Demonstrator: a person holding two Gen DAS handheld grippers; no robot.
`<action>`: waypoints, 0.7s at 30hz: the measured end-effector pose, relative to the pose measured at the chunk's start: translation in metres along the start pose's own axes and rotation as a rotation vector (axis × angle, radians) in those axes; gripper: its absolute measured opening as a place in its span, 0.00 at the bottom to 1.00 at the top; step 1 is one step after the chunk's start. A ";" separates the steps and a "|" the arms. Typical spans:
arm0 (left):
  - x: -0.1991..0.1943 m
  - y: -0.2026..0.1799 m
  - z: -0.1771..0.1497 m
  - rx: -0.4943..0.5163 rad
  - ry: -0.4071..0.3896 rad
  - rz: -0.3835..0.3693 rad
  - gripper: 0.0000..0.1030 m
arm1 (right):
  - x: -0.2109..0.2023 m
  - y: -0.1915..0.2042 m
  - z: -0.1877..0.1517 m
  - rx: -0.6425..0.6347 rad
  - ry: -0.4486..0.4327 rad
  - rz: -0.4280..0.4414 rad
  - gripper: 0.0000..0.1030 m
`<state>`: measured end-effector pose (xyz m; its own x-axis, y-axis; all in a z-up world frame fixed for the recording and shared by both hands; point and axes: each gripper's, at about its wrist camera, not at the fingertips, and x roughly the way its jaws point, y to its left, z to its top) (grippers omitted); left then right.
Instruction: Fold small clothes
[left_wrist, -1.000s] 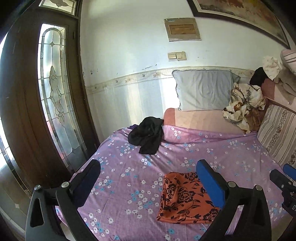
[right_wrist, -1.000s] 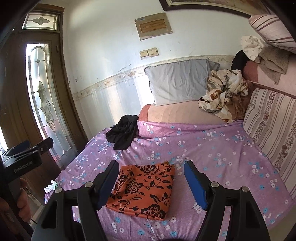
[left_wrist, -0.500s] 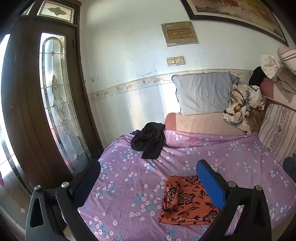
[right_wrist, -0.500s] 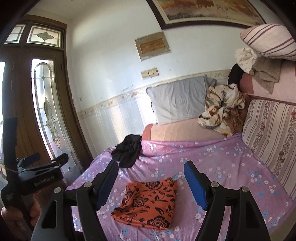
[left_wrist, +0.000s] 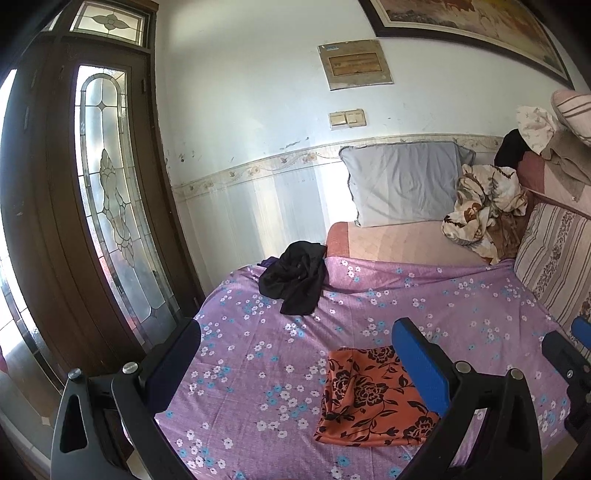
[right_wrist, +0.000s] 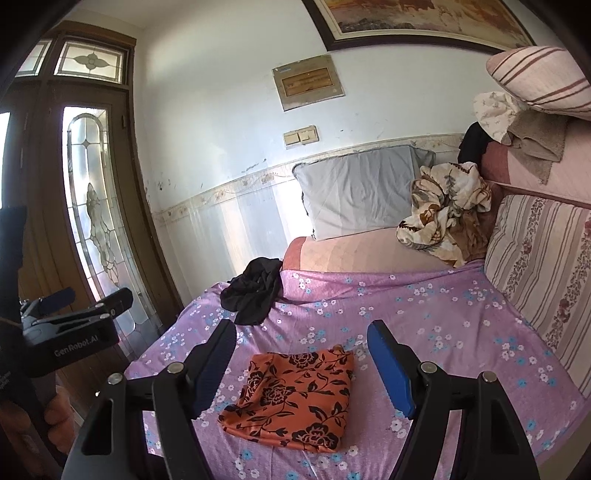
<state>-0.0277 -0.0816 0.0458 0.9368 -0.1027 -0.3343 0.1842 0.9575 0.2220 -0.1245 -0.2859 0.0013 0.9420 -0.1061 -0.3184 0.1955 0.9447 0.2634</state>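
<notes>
A folded orange cloth with black flowers (left_wrist: 369, 398) (right_wrist: 295, 395) lies flat on the purple flowered bedspread (left_wrist: 258, 350) (right_wrist: 443, 325), near its front edge. A crumpled black garment (left_wrist: 295, 280) (right_wrist: 255, 291) lies farther back, at the bedspread's far left. My left gripper (left_wrist: 295, 354) hangs open above the front of the bed, nothing between its fingers. My right gripper (right_wrist: 303, 350) is open too, held back from the orange cloth and above it, empty. The left gripper also shows at the left edge of the right wrist view, held by a hand (right_wrist: 55, 417).
A grey pillow (left_wrist: 402, 181) leans on the back wall. A crumpled cream patterned cloth (left_wrist: 484, 206), a striped cushion (left_wrist: 554, 254) and stacked bedding (right_wrist: 535, 81) fill the right side. A wooden door with leaded glass (left_wrist: 107, 206) stands at the left, beside the bed.
Both views have tilted upward and drawn back a little, so the bed sits lower in frame and more wall shows. The cloths have not moved and both grippers stay open.
</notes>
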 end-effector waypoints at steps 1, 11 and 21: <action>0.001 0.000 0.000 -0.001 0.001 -0.001 1.00 | 0.001 0.000 0.000 0.000 0.004 0.000 0.74; 0.013 -0.003 -0.004 0.008 0.020 -0.024 1.00 | 0.017 -0.001 -0.007 0.001 0.042 -0.002 0.74; 0.027 0.000 -0.008 -0.011 0.035 -0.039 1.00 | 0.038 0.004 -0.016 -0.011 0.091 -0.006 0.74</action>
<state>-0.0047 -0.0817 0.0294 0.9180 -0.1303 -0.3745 0.2167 0.9559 0.1984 -0.0926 -0.2811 -0.0245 0.9120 -0.0839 -0.4016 0.1977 0.9476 0.2510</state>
